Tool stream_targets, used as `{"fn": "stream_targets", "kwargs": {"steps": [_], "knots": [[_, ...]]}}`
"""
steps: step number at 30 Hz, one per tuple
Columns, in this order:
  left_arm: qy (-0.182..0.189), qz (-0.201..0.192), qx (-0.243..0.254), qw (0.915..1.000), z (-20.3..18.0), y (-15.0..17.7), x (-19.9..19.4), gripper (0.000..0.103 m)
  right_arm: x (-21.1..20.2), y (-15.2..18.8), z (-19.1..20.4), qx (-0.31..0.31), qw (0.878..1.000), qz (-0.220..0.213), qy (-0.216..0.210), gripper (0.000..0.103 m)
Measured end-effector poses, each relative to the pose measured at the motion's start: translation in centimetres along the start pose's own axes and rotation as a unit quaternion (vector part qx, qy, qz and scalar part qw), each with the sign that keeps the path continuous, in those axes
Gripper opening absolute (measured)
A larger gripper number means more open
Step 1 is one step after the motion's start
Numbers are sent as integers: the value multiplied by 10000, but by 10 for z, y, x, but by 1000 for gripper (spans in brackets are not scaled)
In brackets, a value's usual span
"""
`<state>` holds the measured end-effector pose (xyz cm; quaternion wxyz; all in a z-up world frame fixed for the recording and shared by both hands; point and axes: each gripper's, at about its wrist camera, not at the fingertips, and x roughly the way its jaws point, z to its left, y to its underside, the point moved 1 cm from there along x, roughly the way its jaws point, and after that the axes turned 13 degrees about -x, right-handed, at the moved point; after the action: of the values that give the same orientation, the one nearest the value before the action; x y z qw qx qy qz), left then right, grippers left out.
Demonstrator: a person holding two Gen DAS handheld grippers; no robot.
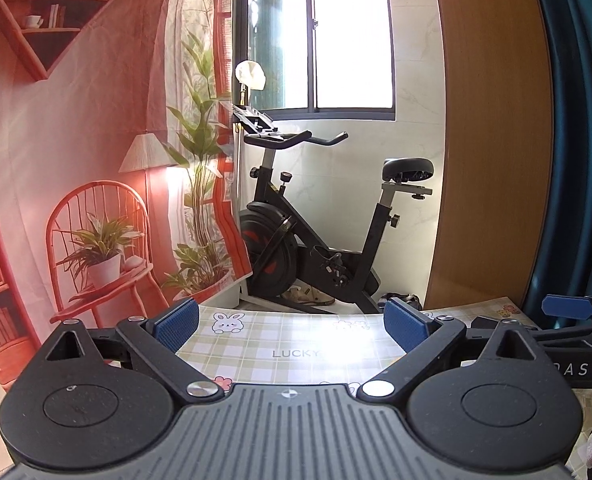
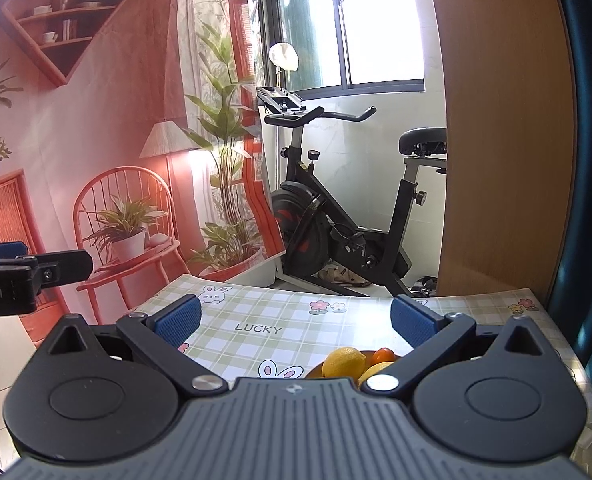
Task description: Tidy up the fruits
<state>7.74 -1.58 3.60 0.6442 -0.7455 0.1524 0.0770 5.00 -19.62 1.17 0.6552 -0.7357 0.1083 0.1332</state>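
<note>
Right wrist view: the right gripper [image 2: 294, 322] holds its jaws wide apart and empty above the checked tablecloth [image 2: 256, 320]; under it a lemon [image 2: 343, 362] and small orange fruit [image 2: 384, 355] sit in a dish. The left gripper [image 1: 292, 322] is likewise spread and empty. Sorting looks barely begun.

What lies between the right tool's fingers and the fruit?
Only bare checked tablecloth, seen from the right wrist: the open right tool hangs over it, with the lemon just beneath.
</note>
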Motion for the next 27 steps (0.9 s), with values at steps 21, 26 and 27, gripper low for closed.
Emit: {"fn": "stream_targets", "kwargs": {"steps": [21, 26, 27], "knots": [[22, 166, -160, 9997, 5, 0, 2, 100, -2, 0, -4, 86, 10000, 24, 29, 103], [47, 212, -155, 9996, 5, 2, 4, 100, -1, 0, -3, 82, 10000, 30, 31, 103], [52, 215, -152, 9996, 5, 2, 3, 100, -1, 0, -3, 84, 10000, 33, 29, 103]]}}
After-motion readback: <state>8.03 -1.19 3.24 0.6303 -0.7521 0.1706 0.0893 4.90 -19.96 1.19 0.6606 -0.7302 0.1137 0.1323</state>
